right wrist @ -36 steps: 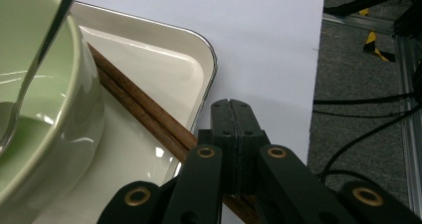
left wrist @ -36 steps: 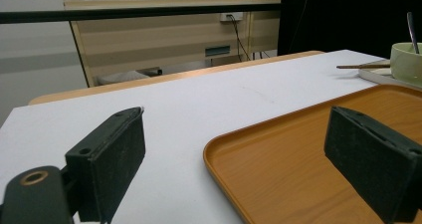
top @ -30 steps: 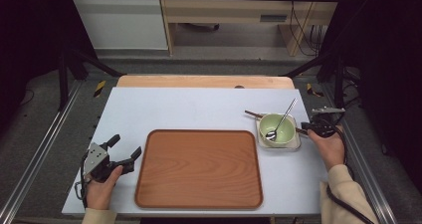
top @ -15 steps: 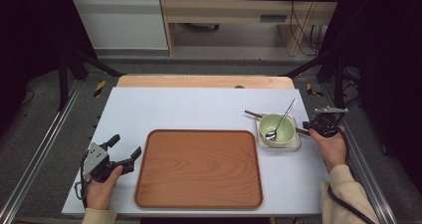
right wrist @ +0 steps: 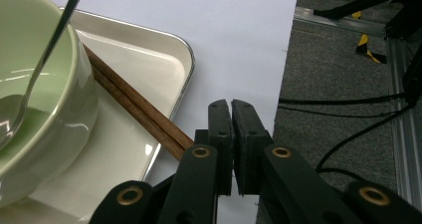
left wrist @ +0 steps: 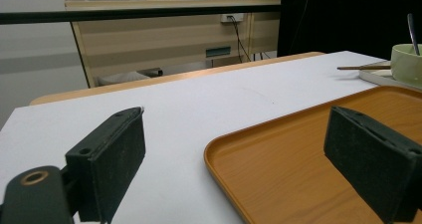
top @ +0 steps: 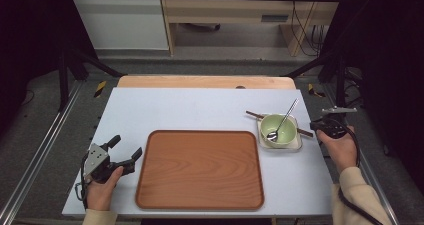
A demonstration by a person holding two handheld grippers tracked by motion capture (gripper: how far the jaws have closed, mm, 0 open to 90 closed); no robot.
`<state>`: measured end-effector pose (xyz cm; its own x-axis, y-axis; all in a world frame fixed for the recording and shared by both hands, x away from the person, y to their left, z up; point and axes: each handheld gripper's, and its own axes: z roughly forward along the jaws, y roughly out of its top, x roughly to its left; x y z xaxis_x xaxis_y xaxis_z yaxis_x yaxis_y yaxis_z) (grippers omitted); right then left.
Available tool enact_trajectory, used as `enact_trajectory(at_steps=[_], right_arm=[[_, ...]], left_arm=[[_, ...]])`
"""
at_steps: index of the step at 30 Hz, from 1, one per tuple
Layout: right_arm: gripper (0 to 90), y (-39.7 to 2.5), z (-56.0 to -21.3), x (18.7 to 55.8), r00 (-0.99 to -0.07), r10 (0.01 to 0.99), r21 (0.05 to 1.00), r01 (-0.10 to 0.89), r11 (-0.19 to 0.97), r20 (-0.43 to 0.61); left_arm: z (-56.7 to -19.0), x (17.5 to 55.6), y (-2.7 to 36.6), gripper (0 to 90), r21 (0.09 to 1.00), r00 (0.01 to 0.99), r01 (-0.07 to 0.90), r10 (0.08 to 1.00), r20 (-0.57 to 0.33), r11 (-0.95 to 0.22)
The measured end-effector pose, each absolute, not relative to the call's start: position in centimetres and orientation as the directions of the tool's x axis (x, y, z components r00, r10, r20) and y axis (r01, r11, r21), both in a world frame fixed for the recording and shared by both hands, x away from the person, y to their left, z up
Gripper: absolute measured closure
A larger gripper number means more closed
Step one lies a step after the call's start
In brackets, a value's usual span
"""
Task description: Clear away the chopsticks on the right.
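Nothing on the table had shifted since a second earlier: both hands and their grippers kept their places, and the bowl, spoon and chopsticks lay as before.

The chopsticks (right wrist: 137,109), a dark brown pair, lay across the small white tray (right wrist: 164,59) at the right side of the table, passing under the side of the green bowl (right wrist: 35,84) that stood on that tray. In the high view their ends stuck out past the tray on both sides, the chopsticks (top: 303,131) pointing toward the right gripper (top: 314,126). A metal spoon (top: 281,122) leaned in the bowl (top: 278,129), its handle rising over the rim.

The right gripper (right wrist: 231,109) hovered just beside the near end of the chopsticks, at the table's right edge, its jaws pressed together with nothing between them.

The large wooden tray (top: 200,170) lay bare in the middle of the white table (top: 190,110). At its left edge the left gripper (top: 125,152) rested in the person's hand, jaws spread wide apart and holding nothing; in the left gripper view one jaw stood over the table and the other over the wooden tray (left wrist: 298,154).
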<state>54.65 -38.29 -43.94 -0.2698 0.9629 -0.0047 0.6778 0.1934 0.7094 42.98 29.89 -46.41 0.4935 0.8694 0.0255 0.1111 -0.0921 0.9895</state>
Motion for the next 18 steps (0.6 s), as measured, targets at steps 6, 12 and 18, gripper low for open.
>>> enact_trajectory(at_steps=[6, 12, 18], right_arm=[[74.4, -38.48, -43.16, 54.03, -0.316, 0.946, 0.677, 0.683, 0.276, -0.066], [68.3, -38.69, -42.88, 53.95, -0.35, 0.929, 0.639, 0.688, 0.344, -0.123], [56.6, -38.57, -42.82, 54.59, -0.375, 0.914, 0.621, 0.682, 0.386, -0.156]], left_arm=[[-46.38, 42.93, 30.0, 8.9, 0.99, 0.487, 0.112, 0.873, 0.021, -0.086], [-46.36, 42.93, 30.07, 9.3, 0.991, 0.486, 0.107, 0.874, 0.023, -0.086], [-46.35, 42.95, 30.14, 9.4, 0.991, 0.482, 0.104, 0.876, 0.026, -0.087]])
